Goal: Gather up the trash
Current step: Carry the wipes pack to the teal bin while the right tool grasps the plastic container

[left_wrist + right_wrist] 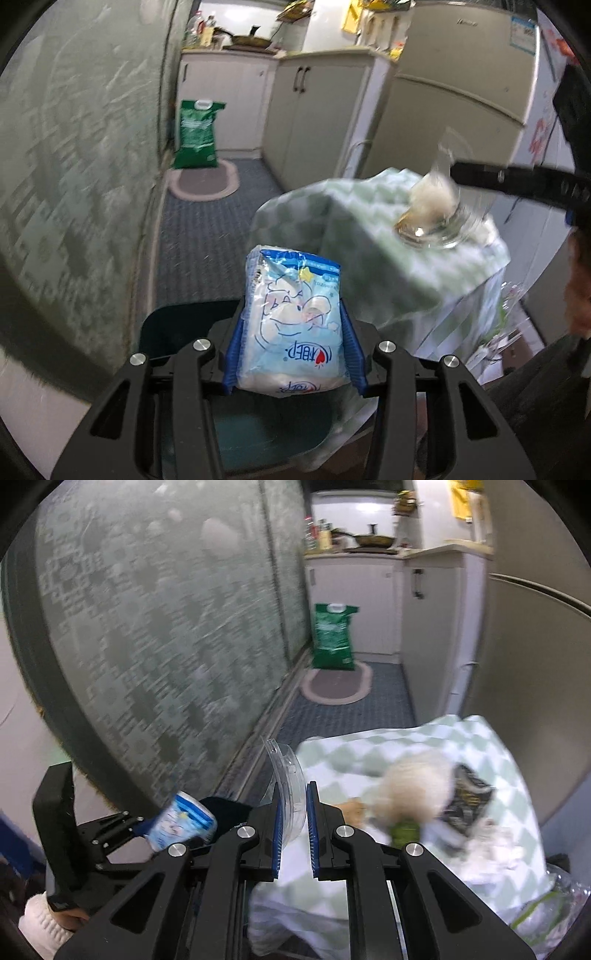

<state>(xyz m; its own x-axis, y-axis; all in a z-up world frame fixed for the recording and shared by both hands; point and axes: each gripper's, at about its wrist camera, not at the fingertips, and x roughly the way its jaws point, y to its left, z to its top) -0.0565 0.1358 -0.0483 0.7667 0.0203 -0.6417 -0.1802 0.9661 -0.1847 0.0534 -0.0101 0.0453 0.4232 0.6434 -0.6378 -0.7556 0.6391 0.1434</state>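
Observation:
My left gripper (293, 325) is shut on a blue-and-white tissue pack (291, 321) and holds it above a dark green bin (173, 328). The pack also shows in the right wrist view (183, 821), left of my right gripper. My right gripper (293, 805) is shut on a clear plastic lid (286, 775), held upright at the edge of the green-checked tablecloth (406, 742). On the cloth lie a crumpled white tissue (417, 786), a black wrapper (463, 797) and a green scrap (404, 830). In the left wrist view the tissue sits in a glass dish (436, 225).
A patterned glass sliding door (166, 646) runs along the left. A green sack (332, 637) stands on a mat (336, 686) by white cabinets (314, 110). A fridge (461, 85) stands behind the table. A clear plastic bag (554, 904) hangs at the right.

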